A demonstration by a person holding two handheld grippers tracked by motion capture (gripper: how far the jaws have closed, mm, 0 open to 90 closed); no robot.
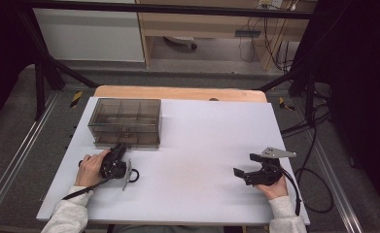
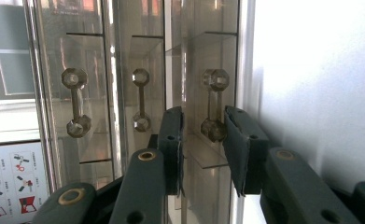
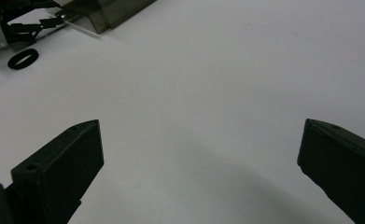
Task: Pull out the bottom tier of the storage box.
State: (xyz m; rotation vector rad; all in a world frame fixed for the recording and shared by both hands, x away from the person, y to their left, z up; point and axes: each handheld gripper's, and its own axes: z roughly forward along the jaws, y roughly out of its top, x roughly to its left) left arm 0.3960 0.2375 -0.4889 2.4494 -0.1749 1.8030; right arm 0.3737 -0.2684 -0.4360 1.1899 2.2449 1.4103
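We see the left gripper [image 2: 202, 135] at the front of the smoky clear plastic drawer box [image 1: 125, 122], jaws straddling the bottom drawer's faceted dumbbell-shaped handle [image 2: 214, 105]. The pads look just clear of the knob, not clamped. The handle's long axis runs along the jaws' gap. Left is nearer; the right gripper [image 1: 248, 167] hangs wide open, well apart. White table mat [image 1: 202, 145]; dark lab around it.

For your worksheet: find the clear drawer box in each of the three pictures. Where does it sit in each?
High view: drawer box upper left on the white table.
Left gripper view: its handled front spans left and centre.
Right gripper view: a corner at the top left.
Shared landmark: the white table.
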